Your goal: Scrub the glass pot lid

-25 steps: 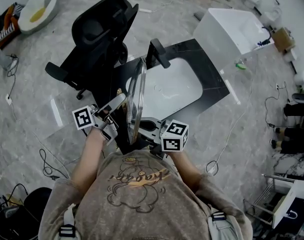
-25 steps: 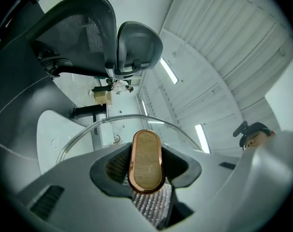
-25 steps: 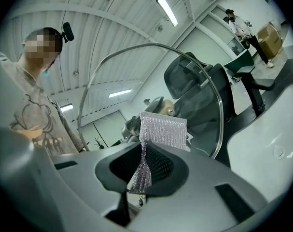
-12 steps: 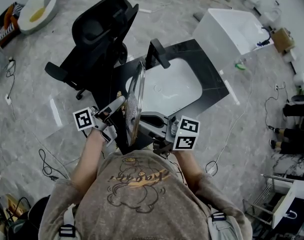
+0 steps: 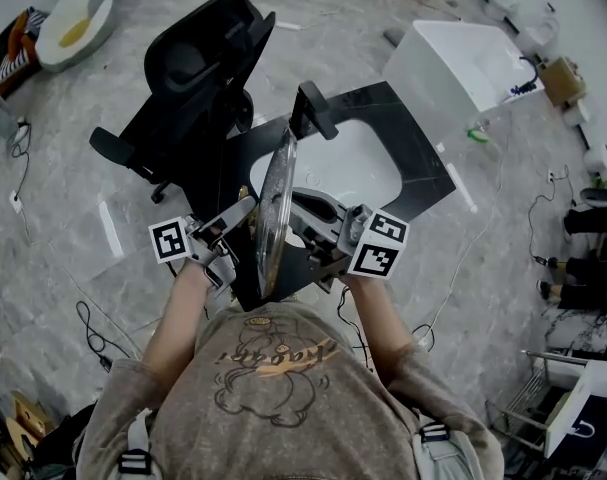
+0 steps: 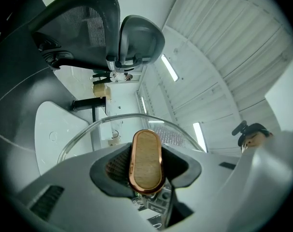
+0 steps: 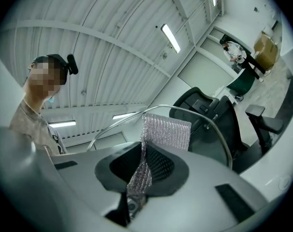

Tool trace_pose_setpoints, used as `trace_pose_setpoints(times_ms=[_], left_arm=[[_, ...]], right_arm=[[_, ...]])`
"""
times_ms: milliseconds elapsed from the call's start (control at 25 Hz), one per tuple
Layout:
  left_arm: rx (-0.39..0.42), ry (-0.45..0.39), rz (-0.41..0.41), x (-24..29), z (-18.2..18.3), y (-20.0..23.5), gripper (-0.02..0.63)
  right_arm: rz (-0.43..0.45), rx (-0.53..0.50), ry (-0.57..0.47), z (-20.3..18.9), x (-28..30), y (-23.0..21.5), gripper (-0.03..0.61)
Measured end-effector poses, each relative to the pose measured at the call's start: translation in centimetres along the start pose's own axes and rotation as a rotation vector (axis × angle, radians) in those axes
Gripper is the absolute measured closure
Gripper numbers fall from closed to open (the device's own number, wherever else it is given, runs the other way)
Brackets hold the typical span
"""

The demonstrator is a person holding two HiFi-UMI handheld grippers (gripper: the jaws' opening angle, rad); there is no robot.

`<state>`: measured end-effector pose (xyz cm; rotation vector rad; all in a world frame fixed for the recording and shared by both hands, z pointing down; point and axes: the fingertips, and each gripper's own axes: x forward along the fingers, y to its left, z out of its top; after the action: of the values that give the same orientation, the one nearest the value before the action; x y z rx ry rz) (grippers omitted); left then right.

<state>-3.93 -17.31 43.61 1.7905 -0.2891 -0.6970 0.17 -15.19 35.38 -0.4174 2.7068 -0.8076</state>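
Head view: black counter (image 5: 420,160) with white sink (image 5: 361,166), grey floor (image 5: 488,268), lid (image 5: 275,208) upright.

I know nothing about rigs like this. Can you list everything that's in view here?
glass pot lid: one, clear, held on edge above the sink
lid knob: one, copper-rimmed, on the lid's left side
scrub cloth: one, silvery, at the lid's right side
sink: one, white, set in the counter
counter: one, black, before the person
office chair: one, black, left of the counter
box: one, white, on the floor beyond the counter
left gripper: grey, shut on the lid knob
right gripper: grey, shut on the scrub cloth
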Motion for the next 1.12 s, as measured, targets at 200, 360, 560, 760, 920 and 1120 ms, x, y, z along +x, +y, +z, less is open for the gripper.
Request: trace_pose_setpoints(times_ms=[200, 360, 560, 760, 920, 1120], left_arm=[[-0.008, 0.017, -0.025, 0.3, -0.6, -0.5, 0.436], [-0.026, 0.023, -0.034, 0.4, -0.8, -0.8, 0.436], [-0.042, 0.003, -0.045, 0.3, -0.8, -1.0, 0.436], [-0.049, -0.010, -0.051, 0.2, -0.5, -1.3, 0.436], [-0.055, -0.026, -0.062, 0.1, -0.3, -1.4, 0.436], [-0.065, -0.056, -0.045, -0.2, -0.1, -0.8, 0.436]], right_arm=[[-0.075, -0.003, -0.030, 0.9, 0.3, -2.8, 0.525], [-0.112, 0.012, -0.017, 0.3, 0.5, -4.8, 0.525], [-0.141, 0.045, 0.032, -2.3, 0.5, -6.8, 0.525], [-0.198, 0.089, 0.106, -6.2, 0.1, -8.9, 0.525], [-0.214, 0.111, 0.168, -8.8, -0.6, -9.5, 0.525], [-0.184, 0.146, 0.202, -10.5, -0.9, -8.4, 0.525]])
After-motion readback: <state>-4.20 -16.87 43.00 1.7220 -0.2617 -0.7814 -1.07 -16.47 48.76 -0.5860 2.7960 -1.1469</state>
